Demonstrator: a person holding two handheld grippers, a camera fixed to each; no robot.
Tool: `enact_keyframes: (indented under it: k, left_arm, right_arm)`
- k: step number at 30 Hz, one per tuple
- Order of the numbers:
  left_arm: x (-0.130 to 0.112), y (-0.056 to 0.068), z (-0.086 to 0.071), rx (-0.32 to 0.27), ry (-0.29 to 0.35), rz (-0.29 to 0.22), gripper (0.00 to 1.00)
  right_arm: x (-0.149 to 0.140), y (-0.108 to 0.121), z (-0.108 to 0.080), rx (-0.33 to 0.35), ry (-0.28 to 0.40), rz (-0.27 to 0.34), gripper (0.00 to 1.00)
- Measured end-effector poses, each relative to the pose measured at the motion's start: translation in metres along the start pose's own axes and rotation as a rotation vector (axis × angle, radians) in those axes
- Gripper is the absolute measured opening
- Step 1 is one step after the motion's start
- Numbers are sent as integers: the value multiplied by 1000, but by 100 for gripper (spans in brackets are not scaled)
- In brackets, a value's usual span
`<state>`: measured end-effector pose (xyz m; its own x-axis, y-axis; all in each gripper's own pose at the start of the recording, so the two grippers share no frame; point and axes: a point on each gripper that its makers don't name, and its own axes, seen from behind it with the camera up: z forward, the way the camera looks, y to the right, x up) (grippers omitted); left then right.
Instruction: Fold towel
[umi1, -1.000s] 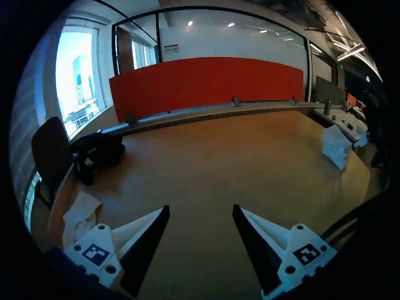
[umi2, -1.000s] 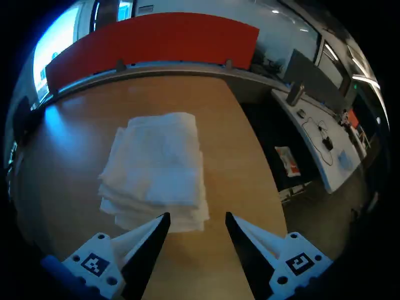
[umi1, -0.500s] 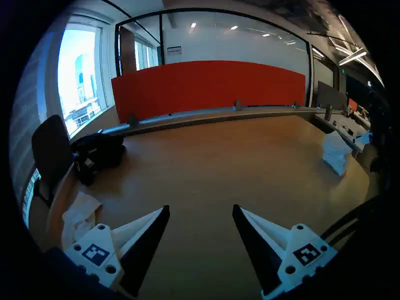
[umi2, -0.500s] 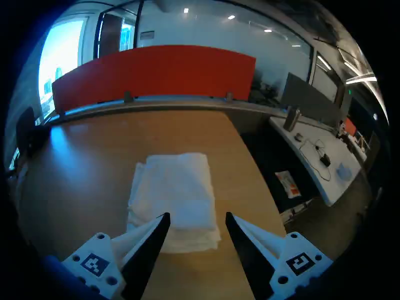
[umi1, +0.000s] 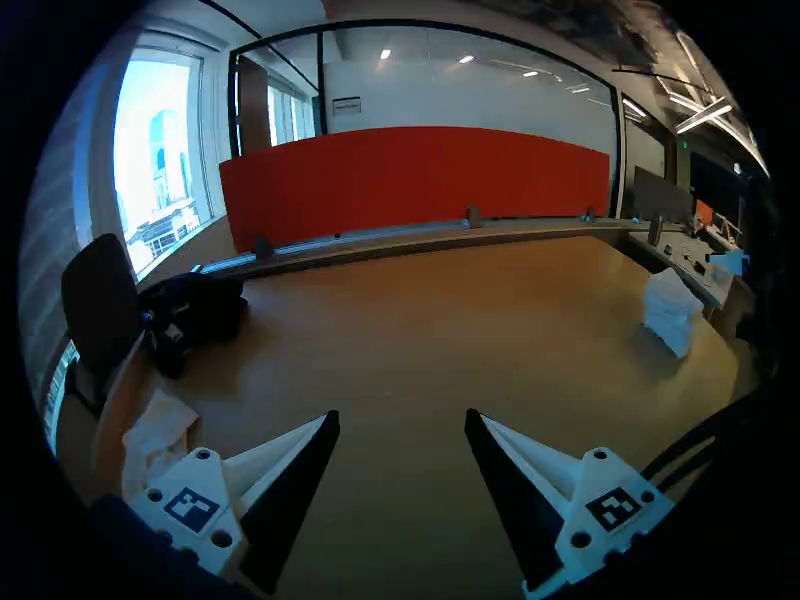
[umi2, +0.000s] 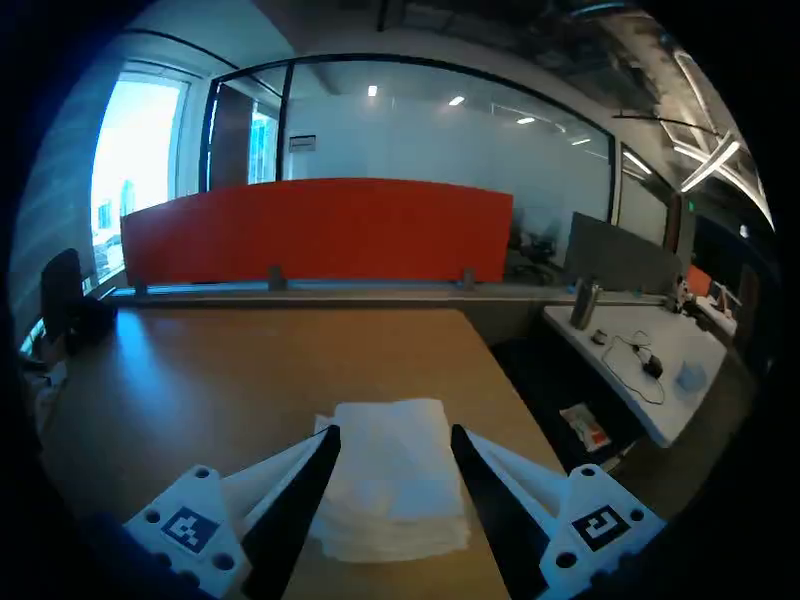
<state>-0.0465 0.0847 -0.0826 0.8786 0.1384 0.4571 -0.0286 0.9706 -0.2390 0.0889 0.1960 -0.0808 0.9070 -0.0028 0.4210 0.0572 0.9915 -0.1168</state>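
Progress: judging by how it lies, the folding looks finished or nearly so. The stack of folded white terry towel (umi2: 392, 480) sits squared up, its layered edges facing the camera. I cannot tell whether it is one towel or several.
Towel position: on the brown wooden worktop (umi2: 220, 380), near its right-hand edge. In the left gripper view the same white stack (umi1: 668, 310) sits far off to the right.
Right tool (umi2: 392, 432): released, with its fingers spread on either side of the stack's near end. No pinch is visible, and I cannot tell whether it touches the cloth.
Left tool (umi1: 400, 414): released and holding nothing, above bare worktop (umi1: 450, 320) and well apart from the stack.
Left to do: probably only a last tidy of the stack. A crumpled white cloth (umi1: 155, 440) at the worktop's left edge may be the next piece to fold.
Containers: no bin or basket is seen. A black soft bag (umi1: 195, 305) rests on the worktop's far left, and its contents are hidden.
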Motion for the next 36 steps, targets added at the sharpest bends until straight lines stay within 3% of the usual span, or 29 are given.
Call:
enact_keyframes:
  k: [9, 18, 27, 36]
  left_arm:
    - [19, -7, 4, 26, 59, -2, 93]
    - [44, -16, 5, 50, 131, -18, 93]
    - [80, -37, -1, 101, 243, -63, 93]
    - [106, -53, -8, 129, 307, -92, 93]
  right_arm:
    - [33, -16, -5, 4, 120, 17, 85]
    - [62, -21, -10, -20, 193, 14, 85]
    - [80, -44, -13, -2, 236, -23, 85]
    - [110, -81, -18, 38, 299, -19, 85]
